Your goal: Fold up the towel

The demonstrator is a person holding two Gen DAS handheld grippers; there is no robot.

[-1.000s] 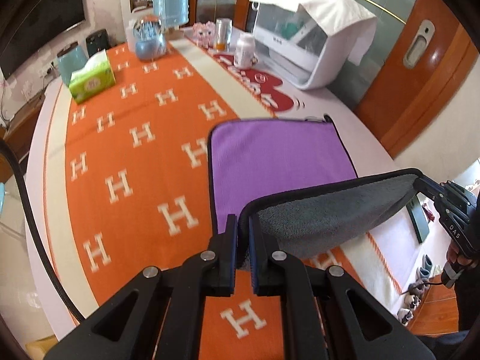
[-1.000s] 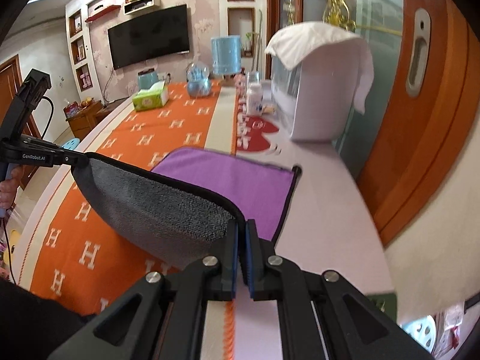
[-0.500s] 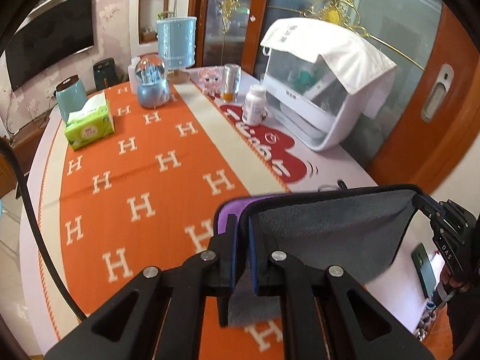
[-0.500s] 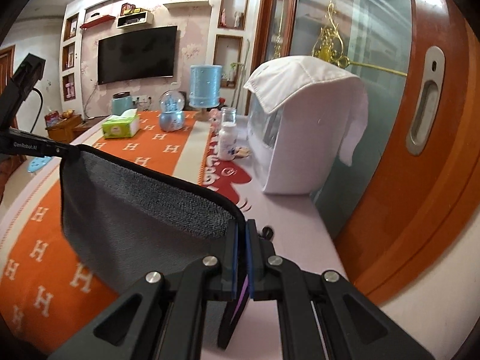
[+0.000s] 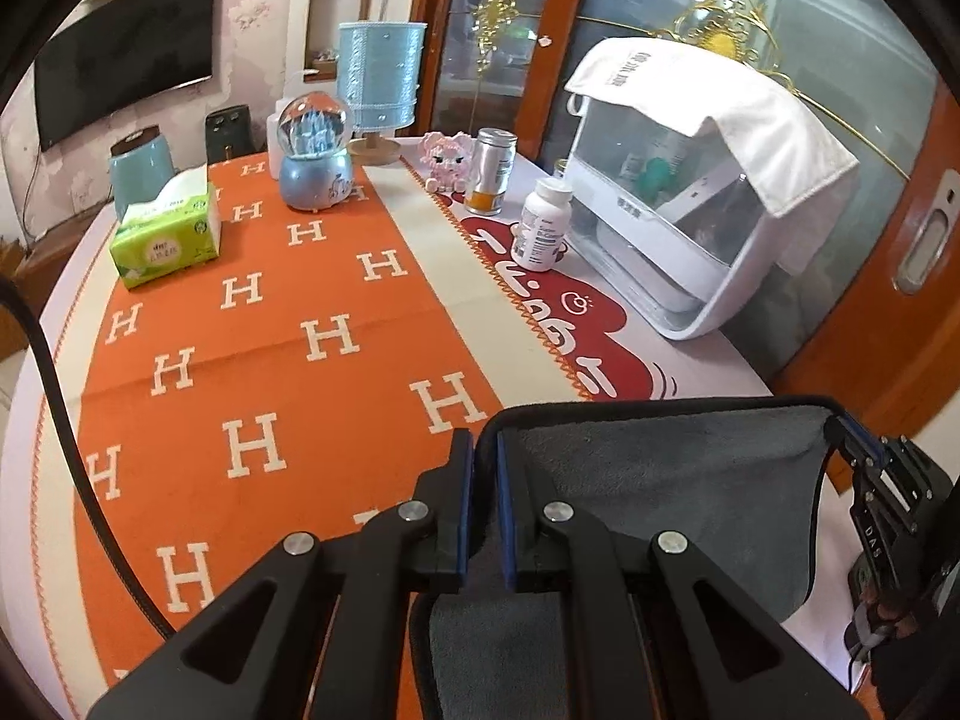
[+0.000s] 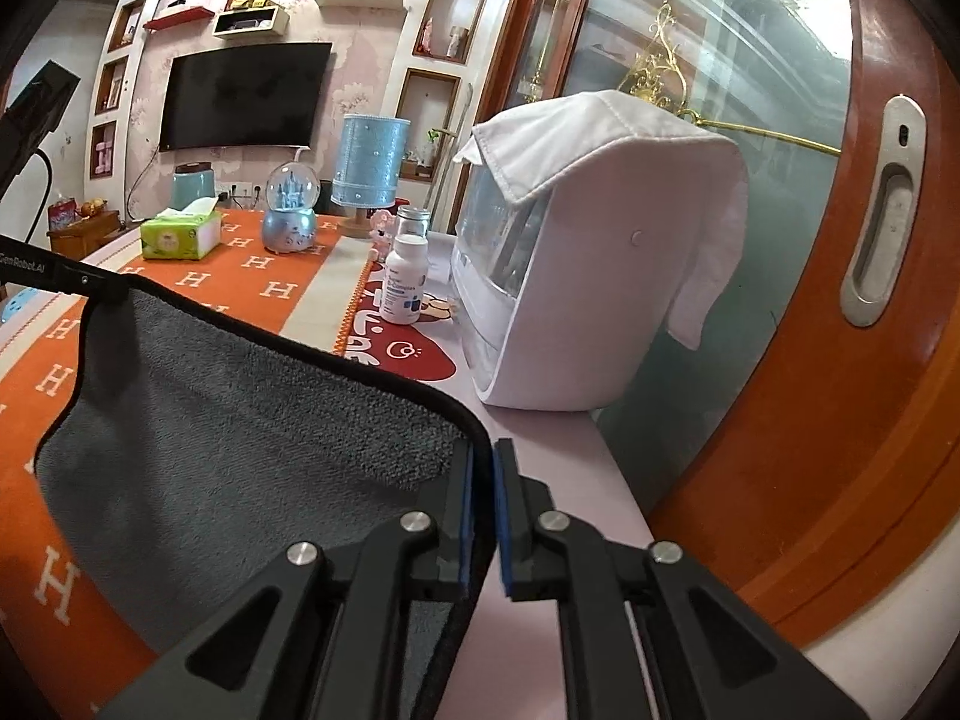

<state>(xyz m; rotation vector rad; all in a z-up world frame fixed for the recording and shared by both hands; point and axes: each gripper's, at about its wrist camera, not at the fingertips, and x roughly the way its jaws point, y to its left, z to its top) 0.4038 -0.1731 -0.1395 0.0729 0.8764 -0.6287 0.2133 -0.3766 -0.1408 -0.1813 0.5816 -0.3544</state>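
The towel (image 5: 666, 480) is grey on the side facing me, with a black hem; its purple side is hidden. It hangs stretched between both grippers above the orange tablecloth (image 5: 270, 360). My left gripper (image 5: 485, 450) is shut on one top corner. My right gripper (image 6: 485, 456) is shut on the other top corner, and it also shows at the right edge of the left wrist view (image 5: 864, 456). In the right wrist view the towel (image 6: 228, 438) sags leftward to the left gripper's tip (image 6: 90, 282).
A white appliance (image 5: 690, 210) draped with a white cloth stands at the right. A white pill bottle (image 5: 543, 222), a can (image 5: 493, 177), a pink toy (image 5: 447, 159), a snow globe (image 5: 315, 150), a blue lamp (image 5: 381, 84) and a green tissue pack (image 5: 165, 237) stand at the far side.
Both grippers have lifted the towel's held edge up and forward. The flat purple half seen on the table before is now hidden behind the hanging grey side.
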